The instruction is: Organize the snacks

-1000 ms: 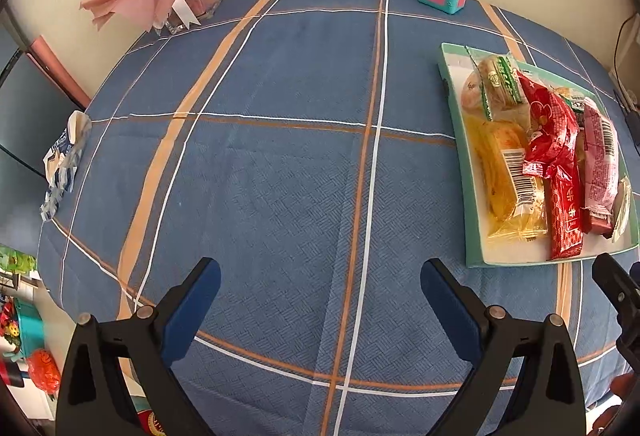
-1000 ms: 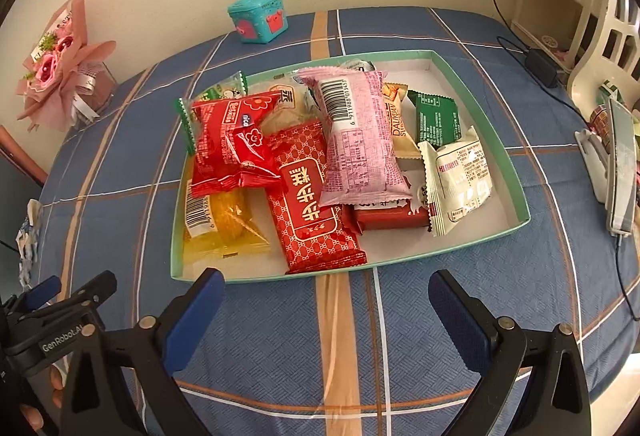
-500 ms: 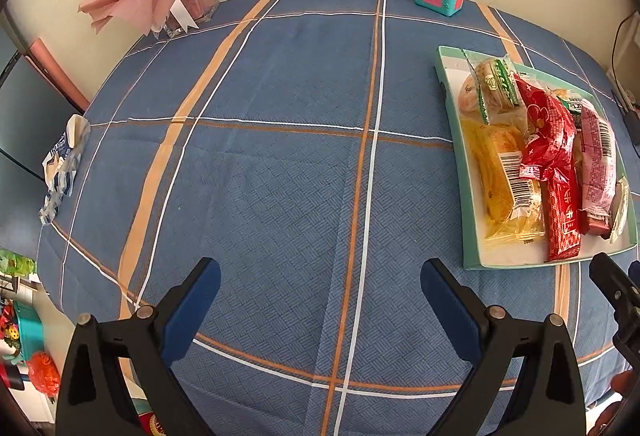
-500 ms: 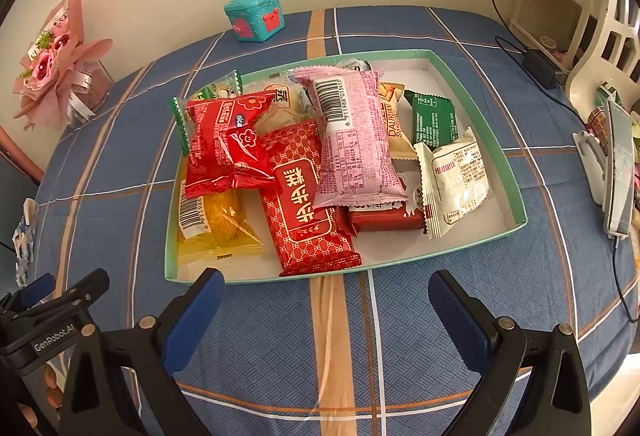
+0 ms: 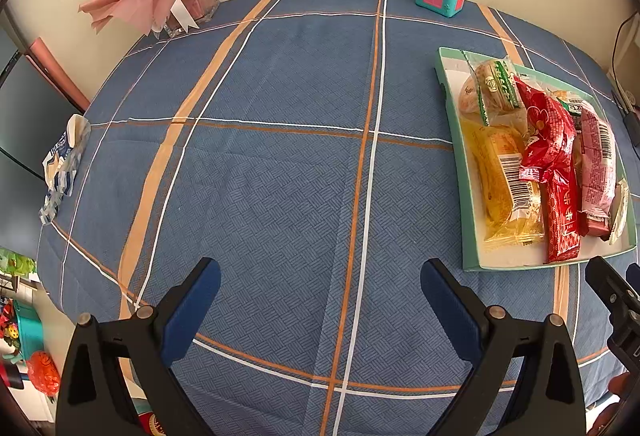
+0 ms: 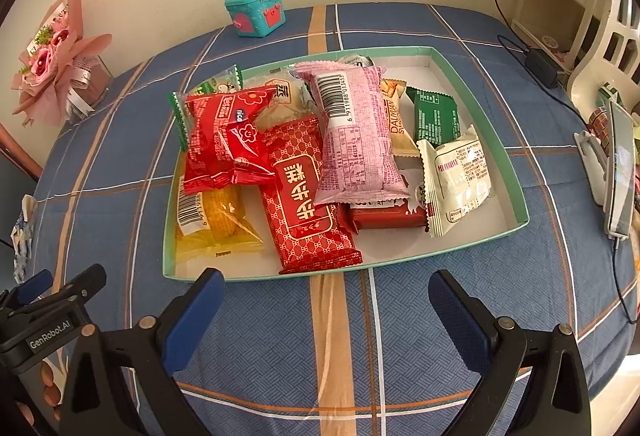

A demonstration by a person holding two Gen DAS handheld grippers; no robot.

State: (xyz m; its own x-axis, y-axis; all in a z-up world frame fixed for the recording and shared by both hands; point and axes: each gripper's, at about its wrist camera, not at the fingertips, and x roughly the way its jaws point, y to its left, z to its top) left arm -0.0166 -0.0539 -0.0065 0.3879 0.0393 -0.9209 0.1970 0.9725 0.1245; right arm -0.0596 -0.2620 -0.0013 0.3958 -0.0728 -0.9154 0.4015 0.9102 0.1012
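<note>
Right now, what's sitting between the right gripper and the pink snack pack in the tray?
In the right wrist view: bare tablecloth, the tray's near rim, then the red patterned packet before the pink pack. The right gripper is open.

Left tongs (image 5: 320, 292): jaws spread wide, nothing between the blue pads, pointing forward and downward over the worktop
Left fingers (image 5: 192, 312): black arms with blue pads, both tips clear of any surface
Right tongs (image 6: 326, 300): jaws spread wide, empty, angled downward and forward
Right fingers (image 6: 460, 320): black arms with blue pads, tips free
Relation: left tongs appear at the lower left edge of the right wrist view, beside the right tongs, with fingertips of the holding hand (image 6: 48, 384) visible below them
</note>
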